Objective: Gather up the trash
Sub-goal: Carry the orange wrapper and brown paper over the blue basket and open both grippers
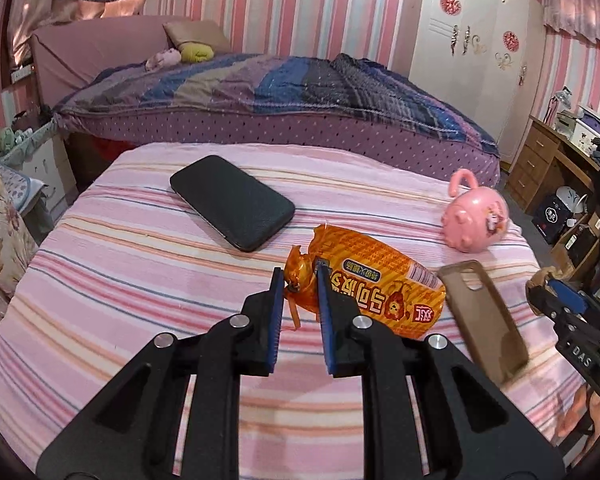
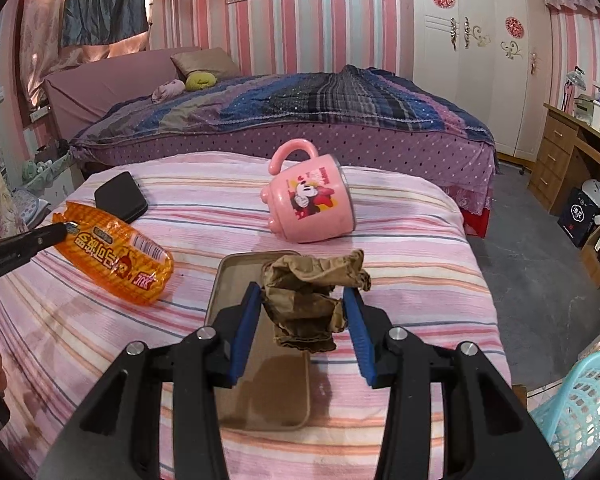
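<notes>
Here, both tongs were engaged with trash on the striped cloth.

Left: the left gripper stood narrow, its jaws closed around the twisted tail of the orange wrapper. The bulk of the wrapper lay flat on the cloth toward 1 o'clock of the fingertips. A black phone lay at 11 o'clock, apart from the wrapper. The hold looked thin, on crinkled foil only; judged best to lift straight up and slowly so the tail did not slip out, and to keep clear of the phone.

Right: the right gripper was medium-wide, clamped on a crumpled brown paper wad, which bulged above and hung below the jaws. Whether the wad rested on anything could not be told. A translucent phone case lay directly under it; a pink mug lay on its side at 12 o'clock. A blue basket showed at 4 o'clock, off the cloth's edge.

Judgement: the basket was the likely bin. The wad should clear the case before swinging toward 4 o'clock, jaw pressure kept steady.
</notes>
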